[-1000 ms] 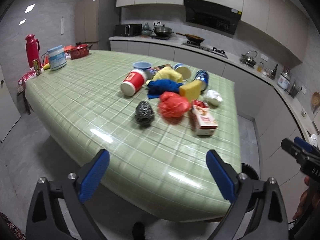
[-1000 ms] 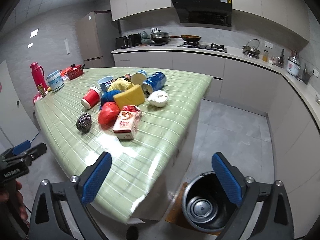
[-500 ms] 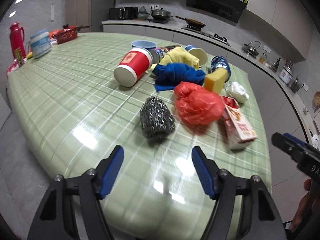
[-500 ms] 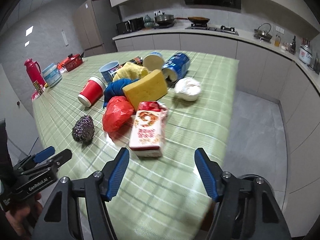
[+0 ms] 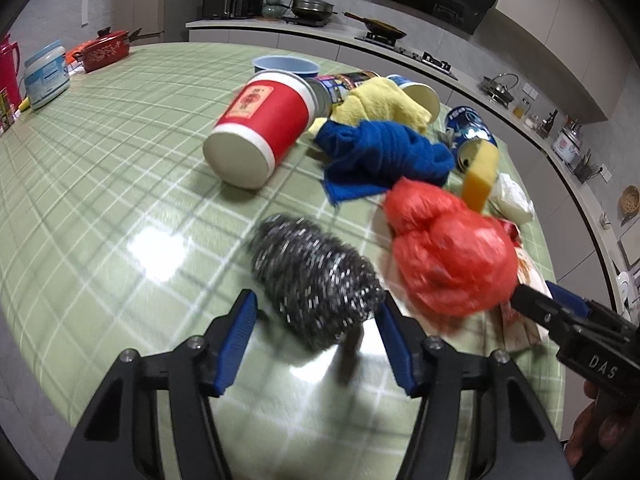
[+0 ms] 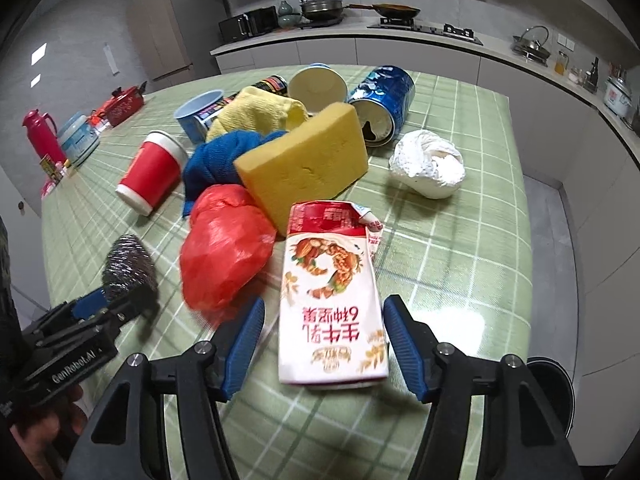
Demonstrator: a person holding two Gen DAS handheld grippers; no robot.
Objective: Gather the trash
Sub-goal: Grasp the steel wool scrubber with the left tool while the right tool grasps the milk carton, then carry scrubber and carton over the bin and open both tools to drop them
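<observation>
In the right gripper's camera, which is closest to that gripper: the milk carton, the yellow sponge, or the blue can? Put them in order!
1. Milk carton: between the right gripper fingers.
2. Yellow sponge: just behind the carton.
3. Blue can: farthest, behind the sponge.

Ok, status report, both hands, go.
Left gripper closing around steel scourer, no grip yet. Right gripper closing around milk carton, not gripped. Red bag crowding both.
</observation>
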